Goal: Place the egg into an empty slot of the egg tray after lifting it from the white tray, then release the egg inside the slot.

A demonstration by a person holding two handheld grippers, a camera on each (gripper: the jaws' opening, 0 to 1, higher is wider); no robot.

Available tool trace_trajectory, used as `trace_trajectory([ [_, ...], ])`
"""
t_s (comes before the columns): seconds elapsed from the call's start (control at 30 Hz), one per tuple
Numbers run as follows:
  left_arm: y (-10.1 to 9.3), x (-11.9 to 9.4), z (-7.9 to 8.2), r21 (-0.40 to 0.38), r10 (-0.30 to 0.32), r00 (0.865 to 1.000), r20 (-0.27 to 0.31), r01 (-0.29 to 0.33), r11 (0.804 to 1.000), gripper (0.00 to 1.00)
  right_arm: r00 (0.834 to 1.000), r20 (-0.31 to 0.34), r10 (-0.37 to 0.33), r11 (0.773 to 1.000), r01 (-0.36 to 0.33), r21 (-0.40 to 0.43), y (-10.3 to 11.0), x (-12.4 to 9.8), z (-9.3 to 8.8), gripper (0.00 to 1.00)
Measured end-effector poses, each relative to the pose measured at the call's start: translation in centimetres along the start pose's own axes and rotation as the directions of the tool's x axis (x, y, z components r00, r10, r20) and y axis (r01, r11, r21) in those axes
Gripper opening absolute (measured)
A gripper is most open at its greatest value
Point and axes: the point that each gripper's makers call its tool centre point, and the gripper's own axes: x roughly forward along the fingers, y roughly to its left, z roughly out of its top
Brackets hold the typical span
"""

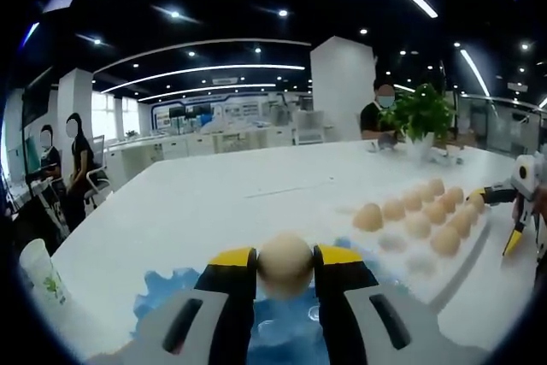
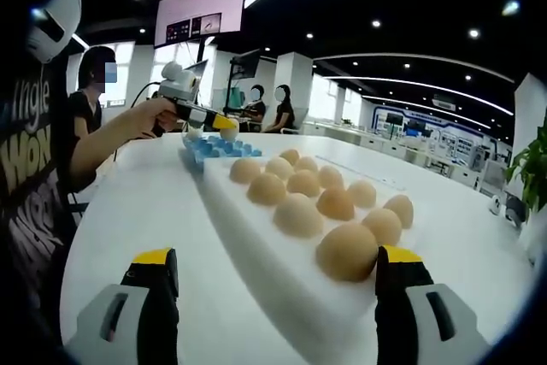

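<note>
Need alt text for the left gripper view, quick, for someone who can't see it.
The left gripper holds an egg between its jaws above the blue egg tray. To the right on the white table, the white tray carries two rows of eggs, with the right gripper at its far side.

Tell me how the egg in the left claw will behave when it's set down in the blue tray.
The egg is pinched at its sides by the left claw, so it is probably fragile under squeeze. Being rounded and smooth, it may slip or roll unless seated in a blue egg tray slot.
</note>
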Motion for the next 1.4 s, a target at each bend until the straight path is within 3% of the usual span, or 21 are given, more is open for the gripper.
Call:
trace_trajectory([
  [0.7, 3.5, -1.3, -0.6, -0.035, 0.091, 0.996, 0.009, -0.091, 0.995, 0.26, 1.0, 0.003, -0.002, 1.0, 0.002, -0.005, 0.0, 0.1, 0.0, 1.0],
  [1.4, 6.9, -2.5, -0.9, -0.052, 0.181, 0.983, 0.01, -0.18, 0.982, 0.26, 1.0, 0.002, 0.0, 1.0, 0.0, -0.009, 0.0, 0.1, 0.0, 1.0],
])
